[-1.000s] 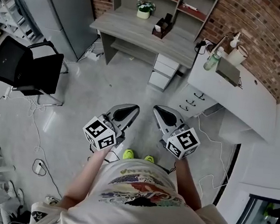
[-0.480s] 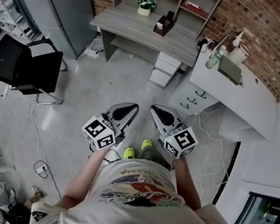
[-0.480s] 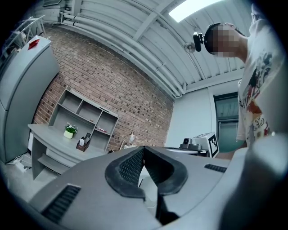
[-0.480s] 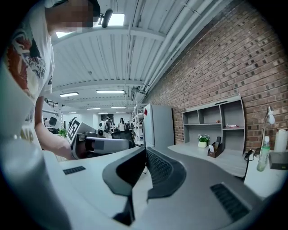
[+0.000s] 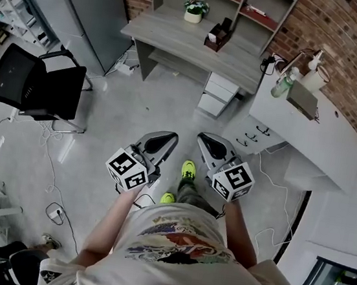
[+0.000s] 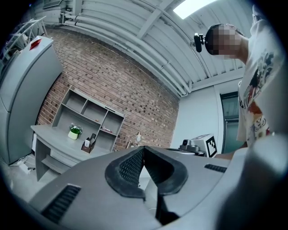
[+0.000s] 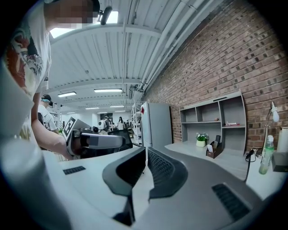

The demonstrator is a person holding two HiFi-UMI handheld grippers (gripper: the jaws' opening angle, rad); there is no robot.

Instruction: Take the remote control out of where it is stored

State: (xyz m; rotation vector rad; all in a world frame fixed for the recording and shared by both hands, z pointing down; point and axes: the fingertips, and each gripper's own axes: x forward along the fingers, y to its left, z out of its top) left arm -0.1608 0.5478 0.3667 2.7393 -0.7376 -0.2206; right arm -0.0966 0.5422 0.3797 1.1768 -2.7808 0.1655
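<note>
Both sets of fingers are closed with nothing between them. On the left gripper [image 6: 143, 149] the ribbed fingers [image 6: 129, 167] meet at the tips. The right gripper [image 7: 146, 150] shows the same closed, empty state. You hold the two grippers side by side at waist height, near each other and pointing roughly level over bare floor [image 5: 137, 110]. The task's thing appears to be the dark slim item [image 5: 226, 25] standing on end in the brown holder [image 5: 216, 39], and it is taken here to be the remote. The holder sits on the grey worktop [image 5: 172, 40] against the brick wall, to the right of a small potted plant [image 5: 194, 10]. It lies straight ahead of you and well apart from both grippers, with open floor between. In the head view it lines up more closely with the right gripper, so that hand is judged slightly nearer. The remote's long axis is upright, so extraction should run upward out of the holder. Open the chosen fingers before reaching the worktop, and approach from above or from the front edge.
</note>
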